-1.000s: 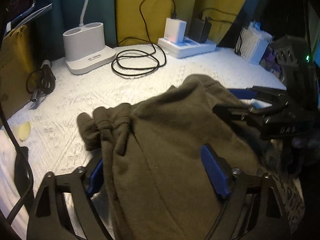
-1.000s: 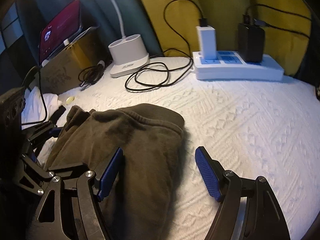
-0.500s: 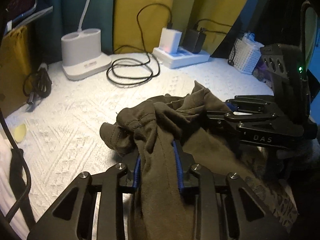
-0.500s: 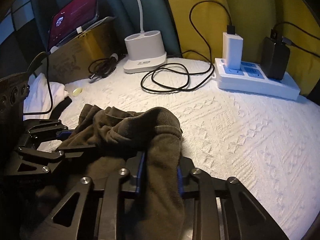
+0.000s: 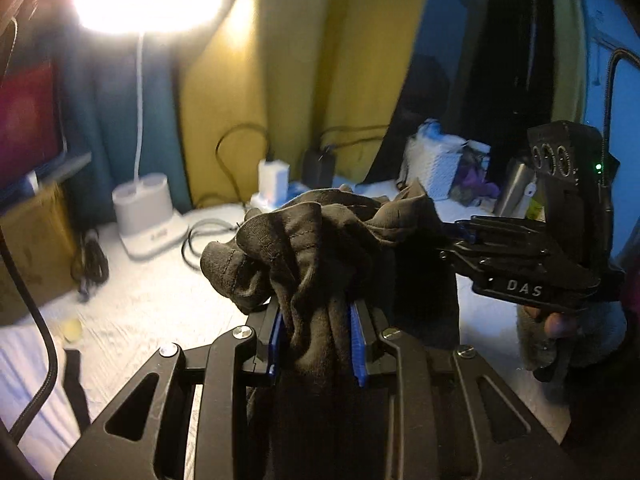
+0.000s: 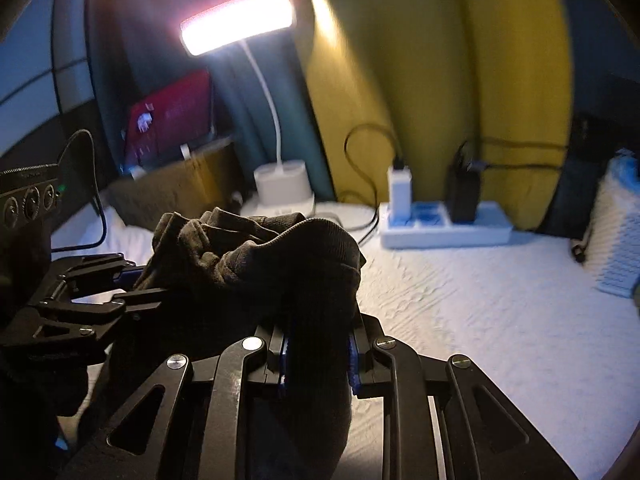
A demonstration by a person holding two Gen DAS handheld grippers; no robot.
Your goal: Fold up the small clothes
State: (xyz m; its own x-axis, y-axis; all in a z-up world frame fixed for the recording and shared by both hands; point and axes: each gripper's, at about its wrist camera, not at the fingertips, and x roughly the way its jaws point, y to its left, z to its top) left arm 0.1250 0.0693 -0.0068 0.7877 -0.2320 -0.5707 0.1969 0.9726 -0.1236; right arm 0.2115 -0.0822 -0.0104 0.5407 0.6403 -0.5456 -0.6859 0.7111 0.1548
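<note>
A dark olive garment [image 5: 308, 248] hangs bunched between both grippers, lifted off the white textured bedspread [image 5: 152, 300]. My left gripper [image 5: 318, 344] is shut on one part of its gathered edge. My right gripper [image 6: 318, 356] is shut on another part of the same garment [image 6: 260, 264]. In the left wrist view the right gripper [image 5: 456, 236] comes in from the right, side-on. In the right wrist view the left gripper [image 6: 132, 284] comes in from the left. The rest of the garment hangs below the jaws, out of sight.
A lit white desk lamp [image 6: 280, 188] stands at the back with its base [image 5: 148, 216] on the bedspread. A white power strip [image 6: 444, 228] with chargers and black cables [image 5: 200, 240] lies behind. A white basket [image 6: 616, 232] is at the right, a cardboard box [image 5: 32, 248] at the left.
Both grippers closed on the garment, then rose and tilted up, lifting it off the bedspread. The lamp head has come into view.
</note>
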